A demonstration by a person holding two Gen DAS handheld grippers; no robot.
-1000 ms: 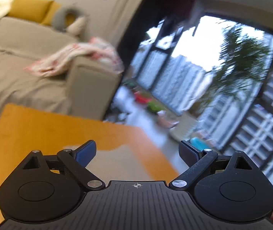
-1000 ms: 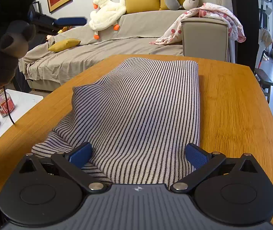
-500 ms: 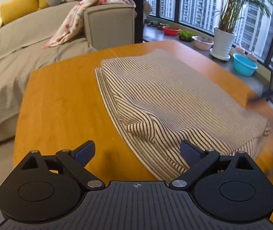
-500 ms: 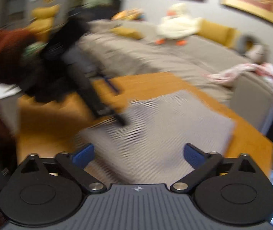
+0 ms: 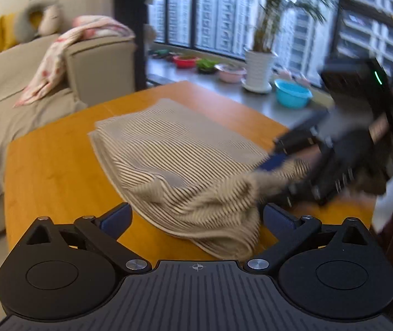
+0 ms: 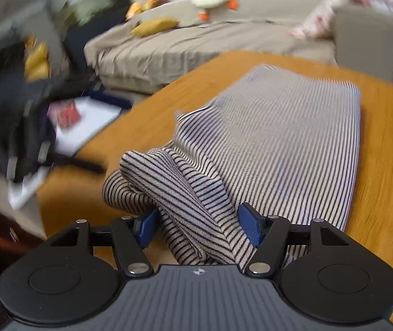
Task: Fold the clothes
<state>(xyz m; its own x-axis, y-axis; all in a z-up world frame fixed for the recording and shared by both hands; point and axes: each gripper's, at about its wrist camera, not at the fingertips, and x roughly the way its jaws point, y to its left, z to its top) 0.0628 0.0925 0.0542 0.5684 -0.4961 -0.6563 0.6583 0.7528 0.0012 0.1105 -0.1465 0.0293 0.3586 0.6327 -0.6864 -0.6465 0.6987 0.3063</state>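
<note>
A beige garment with thin black stripes (image 5: 174, 149) lies folded lengthwise on the wooden table (image 5: 52, 171). In the left wrist view its near end is bunched up between the wide fingers of my left gripper (image 5: 196, 212), whose jaws are opening and do not touch it. My right gripper (image 5: 276, 171) reaches in from the right onto that same end. In the right wrist view a rolled fold of the garment (image 6: 185, 193) sits between the blue pads (image 6: 248, 229) of my right gripper (image 6: 197, 226). Its jaws are closing around the fold.
A grey sofa (image 5: 16, 115) with a pink patterned blanket (image 5: 58, 63) stands beyond the table's far edge. A potted plant (image 5: 260, 66) and a blue basin (image 5: 293, 96) sit by the window. A low white side table (image 6: 86, 121) is left of the table.
The left view has swung down onto the garment's near end. The right gripper's pads have come much closer together, with a rolled fold now between them. Both views are blurred by motion.
</note>
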